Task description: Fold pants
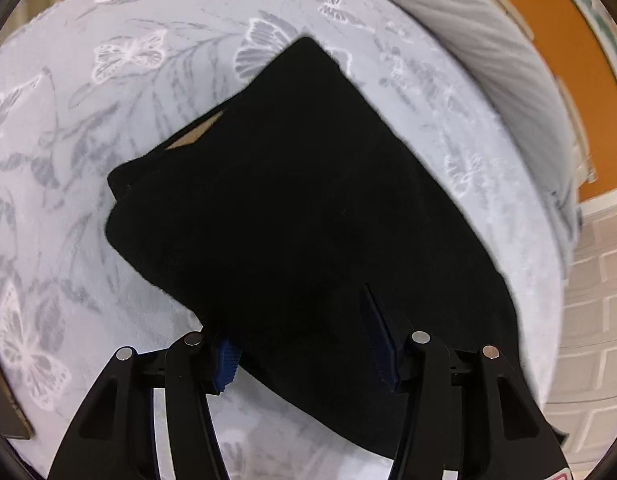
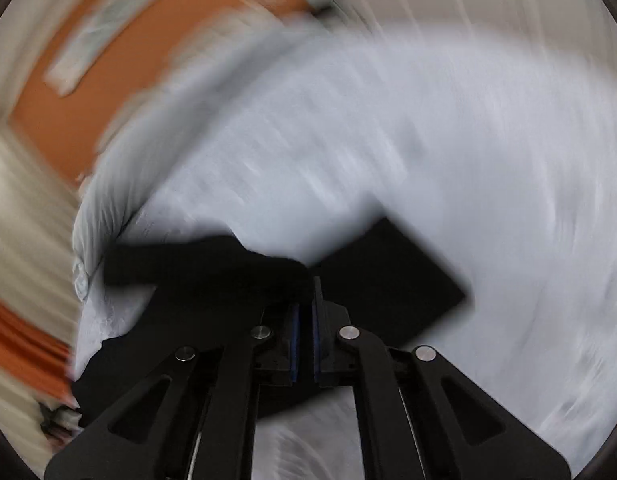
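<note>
The black pants lie folded into a thick rectangle on a pale grey bedspread printed with butterflies. My left gripper is open, its blue-padded fingers straddling the near edge of the pants, the right finger resting on the cloth. In the right wrist view, which is blurred by motion, my right gripper is shut on a fold of the black pants, holding it above the bed; more black cloth lies beyond.
A striped grey pillow lies at the far right of the bed. An orange wall and a white brick-pattern wall border it. A small tan label shows at the pants' left fold.
</note>
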A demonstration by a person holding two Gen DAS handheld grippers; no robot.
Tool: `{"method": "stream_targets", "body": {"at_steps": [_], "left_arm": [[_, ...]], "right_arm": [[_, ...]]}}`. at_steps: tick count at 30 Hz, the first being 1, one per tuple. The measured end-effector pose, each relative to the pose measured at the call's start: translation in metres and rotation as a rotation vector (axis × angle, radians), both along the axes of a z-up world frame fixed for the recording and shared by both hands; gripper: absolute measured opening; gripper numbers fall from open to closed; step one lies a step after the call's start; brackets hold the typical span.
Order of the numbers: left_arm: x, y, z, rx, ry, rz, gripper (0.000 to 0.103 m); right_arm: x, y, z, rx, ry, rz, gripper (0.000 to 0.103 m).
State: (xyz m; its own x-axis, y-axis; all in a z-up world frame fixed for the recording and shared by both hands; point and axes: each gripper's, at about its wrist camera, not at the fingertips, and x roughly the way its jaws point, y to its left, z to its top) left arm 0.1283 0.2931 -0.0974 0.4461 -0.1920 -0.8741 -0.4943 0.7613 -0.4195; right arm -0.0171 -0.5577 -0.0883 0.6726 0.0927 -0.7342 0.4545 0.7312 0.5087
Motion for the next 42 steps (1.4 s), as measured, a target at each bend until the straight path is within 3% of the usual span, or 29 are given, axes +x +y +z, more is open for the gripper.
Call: {"method": "stream_targets", "body": {"at_steps": [1,2,6,7,11,13,14,15,16,18,19,22,23,24,26,27,29,31,32,34,38,42], "left_arm": [[0.001,-0.002,0.001,0.010,0.003,-0.004,0.054],[0.001,-0.002,0.001,0.016,0.003,-0.001,0.054],[-0.003,-0.001,0.000,0.003,-0.010,0.010,0.060],[-0.004,-0.001,0.000,0.001,-0.012,0.012,0.061],[-0.004,0.001,0.000,-0.015,-0.019,0.016,0.061],[-0.004,0.002,-0.001,-0.025,-0.034,0.014,0.058],[-0.004,0.004,-0.001,-0.011,-0.037,0.011,0.052],[-0.003,0.005,-0.001,0.020,-0.029,0.019,0.024],[-0.004,0.007,0.001,0.053,-0.028,0.029,0.011],[-0.008,0.021,0.002,0.007,-0.058,0.052,0.011],[-0.009,0.026,0.000,-0.013,-0.051,0.051,0.016],[-0.016,0.036,-0.004,-0.100,-0.049,0.055,0.017],[-0.021,0.037,0.002,-0.124,-0.069,0.061,0.017],[-0.024,0.036,0.007,-0.121,-0.089,0.055,0.024],[-0.031,0.033,0.019,-0.054,-0.085,0.067,0.030],[-0.041,0.032,0.027,-0.004,-0.073,0.123,0.030],[-0.057,0.026,0.036,0.004,-0.107,0.177,0.036],[-0.065,0.006,0.041,-0.003,-0.141,0.142,0.054],[-0.060,-0.006,0.040,0.019,-0.133,0.085,0.055],[-0.048,-0.025,0.032,0.081,-0.083,-0.014,0.055],[-0.036,-0.030,0.001,0.122,0.050,-0.059,0.053],[-0.038,-0.030,0.000,0.159,0.059,-0.134,0.053]], "right_arm": [[0.005,0.005,-0.020,-0.016,0.119,0.049,0.005],[0.007,0.009,-0.024,-0.020,0.138,0.078,0.008],[-0.002,-0.004,-0.013,0.075,0.056,0.019,0.012],[-0.004,-0.006,-0.015,0.078,0.061,0.003,0.018],[-0.007,-0.013,-0.016,0.081,0.081,-0.063,0.019],[-0.009,-0.011,-0.013,0.079,0.077,-0.072,0.023],[-0.009,-0.010,-0.017,0.070,0.083,-0.068,0.020],[-0.006,-0.007,-0.019,0.049,0.102,-0.068,0.020],[-0.005,-0.005,-0.018,0.024,0.132,-0.084,0.020],[-0.006,0.002,-0.009,-0.064,0.210,-0.162,0.024],[-0.011,0.009,0.004,-0.154,0.250,-0.227,0.025],[-0.016,0.048,0.052,-0.363,0.138,-0.245,0.028],[-0.013,0.074,0.070,-0.433,0.066,-0.194,0.037],[-0.007,0.095,0.080,-0.450,0.012,-0.128,0.042],[0.019,0.146,0.089,-0.378,-0.079,0.085,0.045],[0.041,0.179,0.088,-0.296,-0.096,0.242,0.045],[0.085,0.246,0.079,-0.156,-0.071,0.506,0.044],[0.124,0.306,0.072,-0.116,-0.050,0.661,0.042],[0.148,0.342,0.068,-0.122,-0.040,0.732,0.041],[0.195,0.403,0.061,-0.162,-0.036,0.823,0.041],[0.270,0.484,0.021,-0.227,0.040,0.892,0.039],[0.288,0.514,-0.012,-0.271,0.106,0.990,0.039]]}}
